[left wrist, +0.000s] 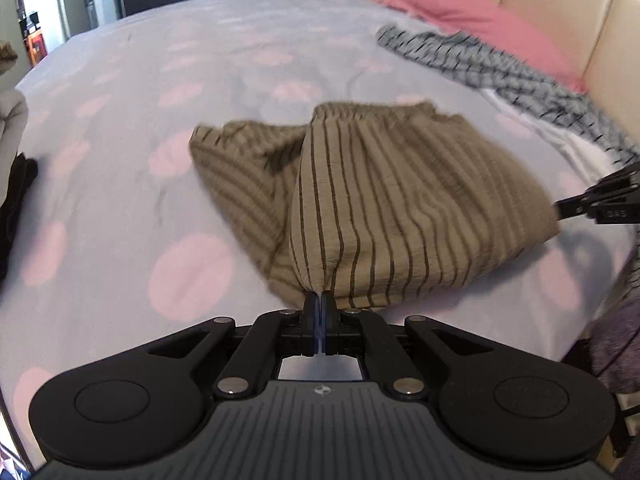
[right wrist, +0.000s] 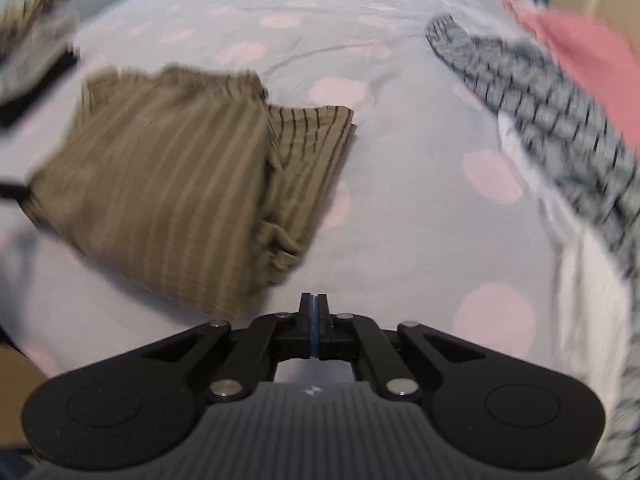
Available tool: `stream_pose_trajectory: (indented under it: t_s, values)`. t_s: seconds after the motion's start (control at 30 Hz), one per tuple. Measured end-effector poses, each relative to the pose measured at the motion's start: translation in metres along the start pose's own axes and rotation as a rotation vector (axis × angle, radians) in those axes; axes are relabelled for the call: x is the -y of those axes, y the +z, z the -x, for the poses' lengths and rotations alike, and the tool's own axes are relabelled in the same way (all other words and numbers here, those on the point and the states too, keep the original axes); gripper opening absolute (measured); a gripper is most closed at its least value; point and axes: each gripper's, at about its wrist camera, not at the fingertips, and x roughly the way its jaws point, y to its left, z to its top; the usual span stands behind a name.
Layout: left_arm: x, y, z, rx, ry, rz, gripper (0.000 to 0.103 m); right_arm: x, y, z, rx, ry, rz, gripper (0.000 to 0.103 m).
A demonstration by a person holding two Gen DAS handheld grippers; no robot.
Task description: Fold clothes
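Observation:
A khaki garment with dark stripes (left wrist: 384,200) lies part folded on the bed, its gathered waistband at the far side. My left gripper (left wrist: 320,298) is shut on its near corner and lifts that corner slightly. In the right wrist view the same garment (right wrist: 168,184) lies to the left. My right gripper (right wrist: 315,300) is shut with nothing in it, above bare sheet just right of the garment's near edge. Its tip shows in the left wrist view (left wrist: 560,208) at the garment's right edge.
The bed has a lilac sheet with pink dots (left wrist: 192,272). A grey checked garment (right wrist: 552,120) and white cloth (right wrist: 580,272) lie at the right, by a pink pillow (left wrist: 480,20) and the beige headboard (left wrist: 560,8). Dark and light clothes (left wrist: 16,184) lie at the left edge.

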Motion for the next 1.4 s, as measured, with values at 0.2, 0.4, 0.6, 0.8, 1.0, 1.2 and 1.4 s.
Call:
stream_pose_trajectory:
  t_s: [0.2, 0.4, 0.6, 0.8, 1.0, 1.2, 1.4]
  values:
    - [0.013, -0.013, 0.008, -0.036, -0.026, -0.110, 0.032, -0.011, -0.012, 0.017, 0.024, 0.126, 0.096, 0.040]
    - [0.030, -0.027, -0.011, -0.018, 0.041, -0.237, 0.042, -0.032, -0.024, 0.004, 0.040, 0.125, 0.235, 0.044]
    - [0.030, -0.024, -0.027, 0.020, 0.087, -0.268, 0.004, -0.045, -0.020, -0.014, 0.108, 0.070, 0.330, 0.012]
    - [0.022, -0.009, 0.007, 0.081, 0.082, -0.288, 0.001, -0.038, -0.006, 0.019, 0.195, 0.016, 0.349, 0.006]
    - [0.022, -0.026, -0.013, -0.044, 0.078, -0.315, 0.000, -0.042, -0.016, -0.001, 0.077, 0.013, 0.394, 0.004]
    - [0.016, -0.031, -0.022, -0.109, 0.105, -0.297, 0.000, -0.032, -0.018, -0.012, 0.000, -0.016, 0.340, 0.005]
    - [-0.005, -0.024, -0.007, -0.135, 0.181, -0.206, 0.004, 0.001, -0.010, 0.004, 0.001, -0.090, 0.188, 0.018]
